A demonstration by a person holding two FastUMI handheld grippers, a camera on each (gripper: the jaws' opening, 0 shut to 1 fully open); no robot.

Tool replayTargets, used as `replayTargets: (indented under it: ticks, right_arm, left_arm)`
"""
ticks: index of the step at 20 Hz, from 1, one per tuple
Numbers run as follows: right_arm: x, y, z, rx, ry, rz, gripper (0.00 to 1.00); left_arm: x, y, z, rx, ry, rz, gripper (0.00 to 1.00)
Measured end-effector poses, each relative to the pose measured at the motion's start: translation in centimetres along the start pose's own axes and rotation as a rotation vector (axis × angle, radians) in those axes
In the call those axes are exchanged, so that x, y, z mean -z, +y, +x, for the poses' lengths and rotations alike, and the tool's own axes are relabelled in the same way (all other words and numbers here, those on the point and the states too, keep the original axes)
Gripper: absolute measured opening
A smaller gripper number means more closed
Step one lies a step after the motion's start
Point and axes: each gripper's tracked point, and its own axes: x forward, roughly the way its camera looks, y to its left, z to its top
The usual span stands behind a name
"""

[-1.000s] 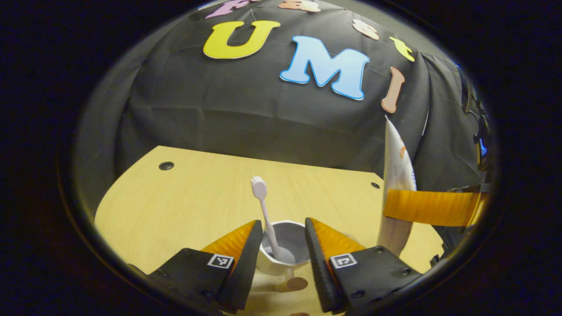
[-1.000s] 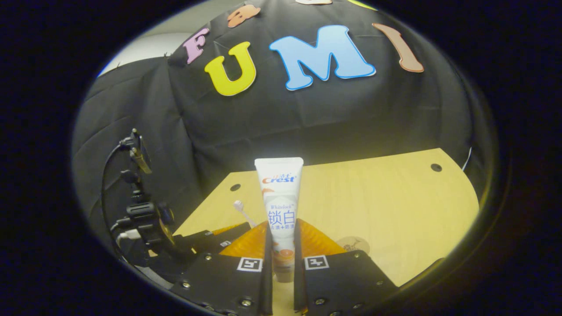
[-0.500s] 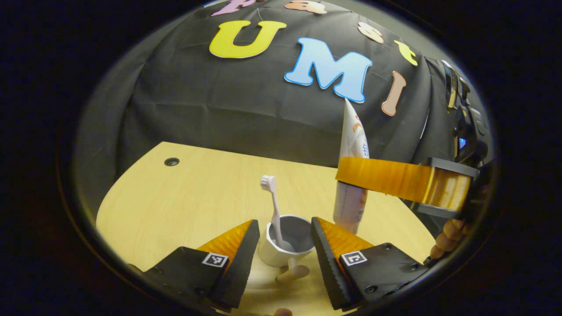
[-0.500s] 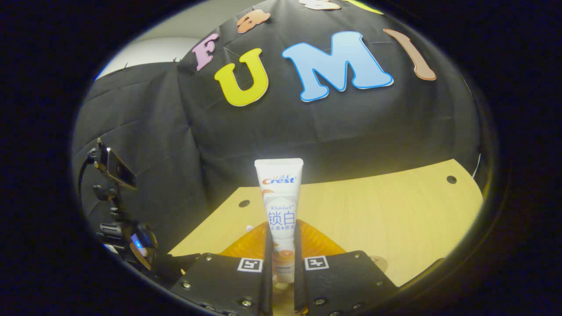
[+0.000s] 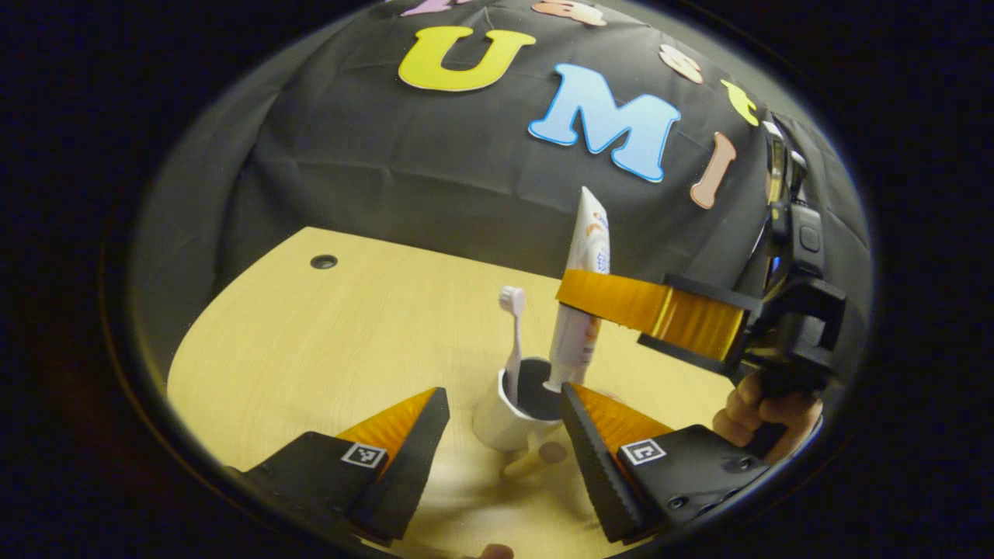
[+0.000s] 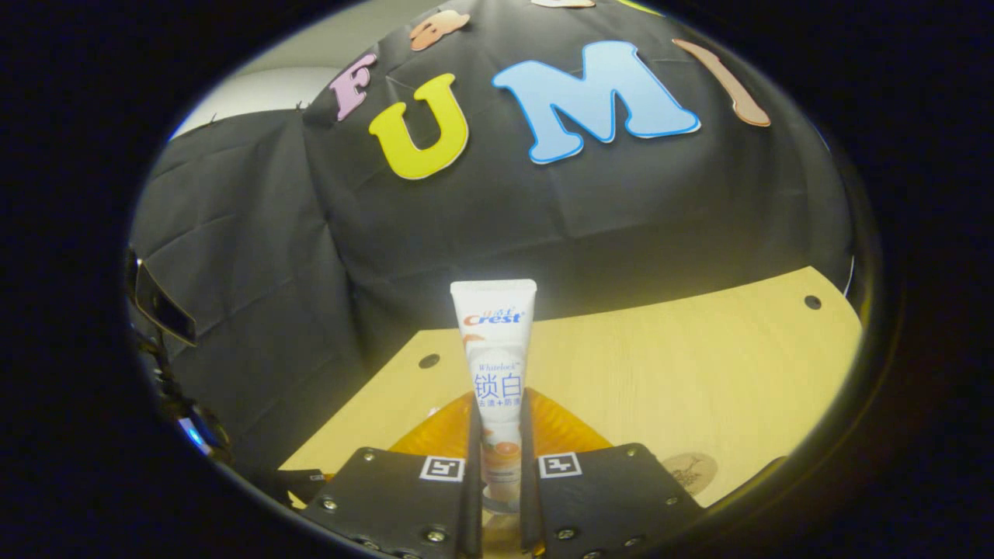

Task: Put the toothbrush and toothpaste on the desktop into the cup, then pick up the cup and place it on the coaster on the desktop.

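A white cup (image 5: 509, 423) with a wooden handle stands on the wooden desk (image 5: 349, 334), just beyond and between my left gripper's (image 5: 505, 392) open fingers. A white toothbrush (image 5: 513, 341) stands in the cup, head up. My right gripper (image 5: 576, 299) comes in from the right, shut on a white toothpaste tube (image 5: 582, 256) held upright, whose lower end sits at the cup's mouth. In the right gripper view the tube (image 6: 497, 349) rises between the shut fingers of that gripper (image 6: 497, 415). A round brown coaster (image 6: 691, 470) lies on the desk at lower right.
A hand (image 5: 765, 415) holds the right gripper at the desk's right side. The black cloth wall stands close behind the desk. Small holes (image 5: 324, 262) (image 6: 812, 301) mark the desk's far corners. Dark gear (image 6: 159, 307) shows at the left edge.
The right gripper has carried the toothpaste leftward from the desk's right side to the cup, its lower end now at the cup's mouth. The left gripper has drawn back a little, still open.
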Motion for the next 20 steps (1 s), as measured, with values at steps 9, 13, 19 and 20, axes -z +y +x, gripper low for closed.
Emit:
replayTargets:
  ticks: [9, 13, 19, 20]
  right_arm:
    - [2.6, 0.5, 1.1, 0.020, 0.038, -0.039, 0.24]
    - [3.2, 0.4, 0.4, 0.019, 0.067, -0.027, 0.30]
    - [3.5, 0.2, -0.5, 0.023, 0.082, 0.007, 0.57]
    - [3.2, 0.7, -0.7, 0.005, 0.077, 0.019, 0.59]
  left_arm:
    - [1.1, 0.8, -1.7, -0.014, 0.018, 0.004, 0.94]
    - [1.4, 0.8, -1.9, -0.010, 0.027, 0.003, 0.94]
    - [1.8, 0.1, -1.8, 0.006, 0.039, 0.007, 0.94]
    - [1.8, 0.0, -1.8, 0.008, 0.041, 0.010, 0.94]
